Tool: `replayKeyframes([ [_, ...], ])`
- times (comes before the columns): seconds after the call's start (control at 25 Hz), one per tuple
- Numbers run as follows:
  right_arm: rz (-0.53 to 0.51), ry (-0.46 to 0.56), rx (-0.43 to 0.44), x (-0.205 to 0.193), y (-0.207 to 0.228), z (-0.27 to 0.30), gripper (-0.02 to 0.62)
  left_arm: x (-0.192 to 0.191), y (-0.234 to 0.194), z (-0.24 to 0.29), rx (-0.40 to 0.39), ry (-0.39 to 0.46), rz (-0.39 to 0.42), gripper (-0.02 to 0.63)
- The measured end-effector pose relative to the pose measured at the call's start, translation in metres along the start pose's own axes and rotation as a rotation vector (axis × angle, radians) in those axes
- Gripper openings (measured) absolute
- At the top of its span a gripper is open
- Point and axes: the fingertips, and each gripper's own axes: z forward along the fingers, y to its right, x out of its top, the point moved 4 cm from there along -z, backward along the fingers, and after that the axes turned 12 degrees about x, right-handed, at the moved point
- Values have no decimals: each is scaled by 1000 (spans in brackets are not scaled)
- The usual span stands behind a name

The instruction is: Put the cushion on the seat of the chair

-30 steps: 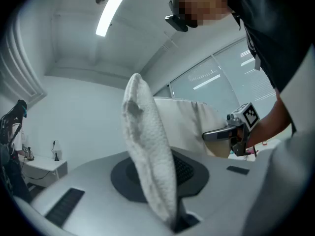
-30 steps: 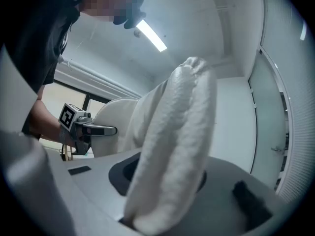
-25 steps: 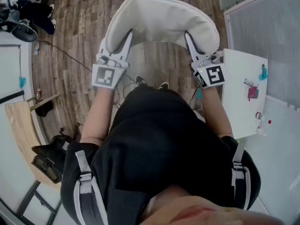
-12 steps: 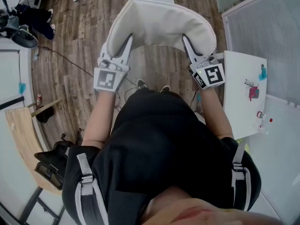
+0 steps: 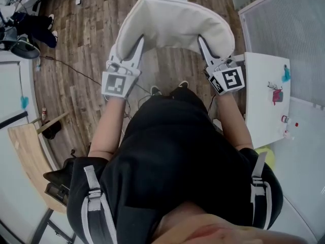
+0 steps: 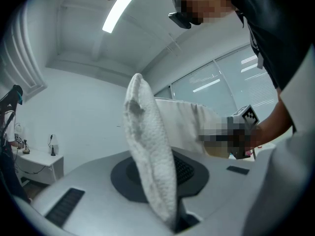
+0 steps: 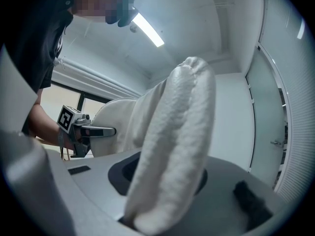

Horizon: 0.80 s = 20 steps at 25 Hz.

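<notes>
Head view: cushion [image 5: 175, 27] held above the floor in front of the person, jaws of left gripper [image 5: 138, 40] and right gripper [image 5: 201, 40] clenched on its 2 side edges. It bows between them and looks soft and light, so edge grips should suit it.

One cushion [image 5: 172, 27], at twelve o'clock in the head view. Two grippers: left gripper [image 5: 138, 42] at eleven, right gripper [image 5: 201, 42] at one. Two shoes close to the centre, towards twelve: left shoe [image 5: 154, 90], right shoe [image 5: 182, 84]. One white table [image 5: 264, 111] at three. One wooden board [image 5: 25, 156] at eight. Two shoulder straps: left strap [image 5: 94, 197] at seven, right strap [image 5: 259, 182] at four. One ceiling light strip [image 6: 123, 9] at eleven in the left gripper view.
</notes>
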Motion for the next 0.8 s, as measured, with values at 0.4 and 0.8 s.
replayKeyframes([
  [0.4,18,13,7,-14,49,7,69,-8,7,48,-2,-9,26,60],
  [0.8,22,25,52,-21,141,29,69,-9,14,134,48,-30,40,60],
])
